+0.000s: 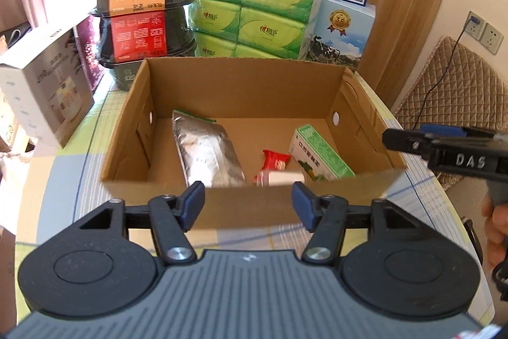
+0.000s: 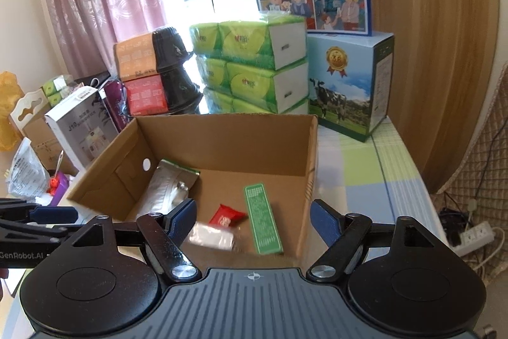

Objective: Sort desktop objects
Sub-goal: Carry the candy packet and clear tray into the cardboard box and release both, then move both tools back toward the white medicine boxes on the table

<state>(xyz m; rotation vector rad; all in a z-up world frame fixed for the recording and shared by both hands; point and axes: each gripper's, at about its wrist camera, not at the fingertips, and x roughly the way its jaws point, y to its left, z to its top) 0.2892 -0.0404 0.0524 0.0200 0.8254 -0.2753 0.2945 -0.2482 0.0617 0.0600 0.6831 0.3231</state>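
Cardboard box (image 1: pixel 247 209) mid-frame holds foil pouch (image 1: pixel 206 151), red sachet (image 1: pixel 276 161), green carton (image 1: pixel 320 155), blurred white item (image 2: pixel 211 239) | left gripper (image 1: pixel 247 202), right gripper (image 2: pixel 252 223) spread, empty | sorting looks nearly done

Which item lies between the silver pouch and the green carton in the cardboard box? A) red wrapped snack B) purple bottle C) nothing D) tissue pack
A: a red wrapped snack lies on the floor of the cardboard box, with the silver pouch to its left and the green carton to its right; a blurred white object sits just in front of it.
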